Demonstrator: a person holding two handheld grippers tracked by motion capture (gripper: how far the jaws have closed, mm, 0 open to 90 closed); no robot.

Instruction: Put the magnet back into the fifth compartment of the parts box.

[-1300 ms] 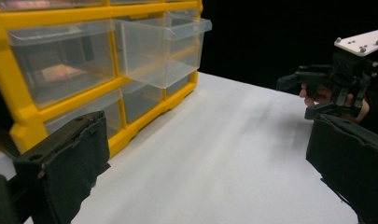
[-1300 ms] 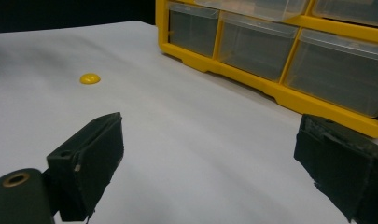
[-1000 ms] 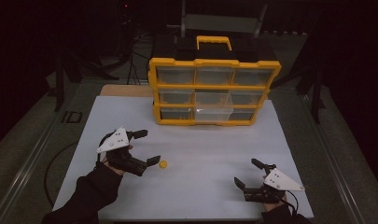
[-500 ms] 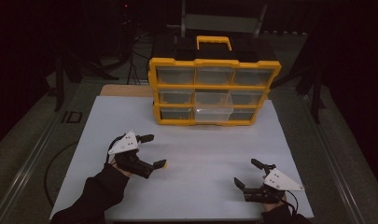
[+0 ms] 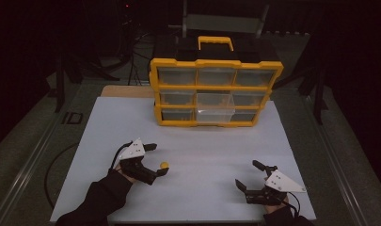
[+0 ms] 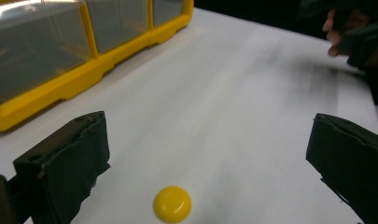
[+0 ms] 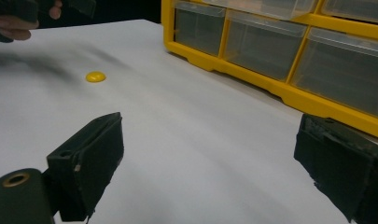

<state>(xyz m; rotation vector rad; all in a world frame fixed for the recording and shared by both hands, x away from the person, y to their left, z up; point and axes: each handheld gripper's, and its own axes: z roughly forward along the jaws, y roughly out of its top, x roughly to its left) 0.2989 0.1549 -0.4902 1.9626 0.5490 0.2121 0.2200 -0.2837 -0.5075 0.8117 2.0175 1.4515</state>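
Left gripper (image 5: 156, 159) has advanced around yellow button (image 5: 164, 165).

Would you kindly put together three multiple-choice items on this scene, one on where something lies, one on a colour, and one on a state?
1. Where does the small round piece lie?
A. in a drawer of the organizer
B. on the white table, between the left gripper's open jaws
C. beside the right gripper

2. What colour is the frame of the drawer organizer?
A. yellow
B. red
C. blue

3. How does the right gripper stand?
A. shut on the round piece
B. shut on nothing
C. open, holding nothing

Key:
1 B: the left gripper view shows the piece on the white table between the jaws of the left gripper.
2 A: the high view shows a yellow frame around clear drawers.
3 C: the right gripper view shows its jaws wide apart with bare table between them.
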